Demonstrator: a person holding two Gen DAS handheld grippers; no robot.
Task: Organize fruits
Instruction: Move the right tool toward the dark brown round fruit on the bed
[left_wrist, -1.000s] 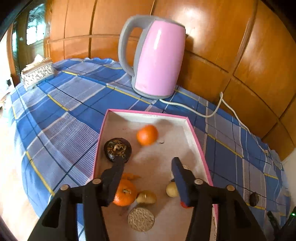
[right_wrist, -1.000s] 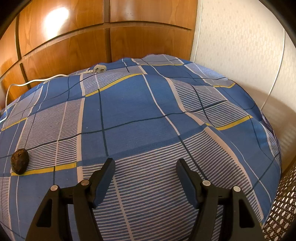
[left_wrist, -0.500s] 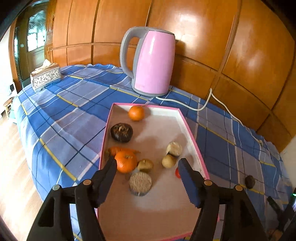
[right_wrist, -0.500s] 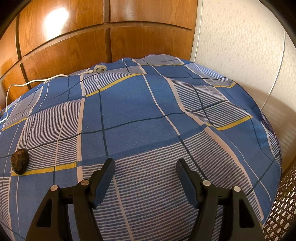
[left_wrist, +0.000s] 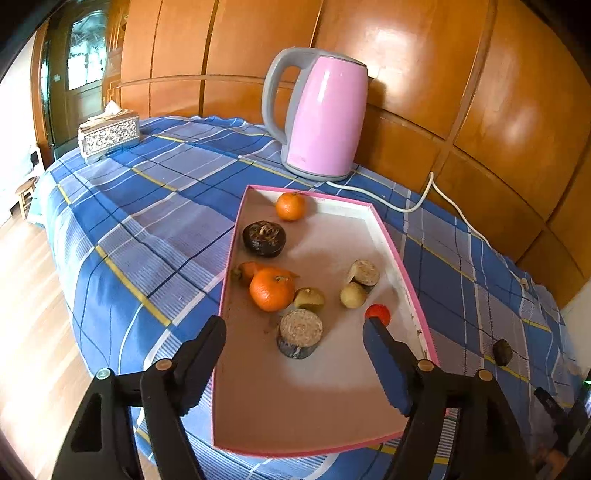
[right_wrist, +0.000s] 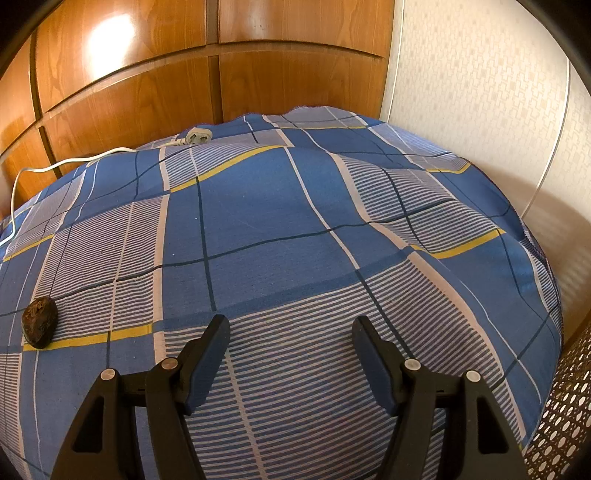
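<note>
Blue checked cloth (right_wrist: 280, 229) is covering the table | fruits are sitting in pink tray (left_wrist: 406, 280) | left gripper (left_wrist: 293, 334) is opening, holding nothing | right gripper (right_wrist: 290, 328) is waiting open, empty | dark fruit (right_wrist: 38, 326) is lying outside, maybe getting forgotten.

Glossy pink plastic kettle (left_wrist: 325, 114), woven checked cloth (right_wrist: 295, 229), polished wood panelling (left_wrist: 424, 55), matt cardboard tray (left_wrist: 391, 240).

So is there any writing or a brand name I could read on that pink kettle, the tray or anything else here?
None can be read.
Pink kettle: a faint mark low on its body, too blurred to read.
Pink-rimmed tray: faint print along the far inner wall, too small to read.
Tissue box: ornamental pattern only, no letters.
</note>
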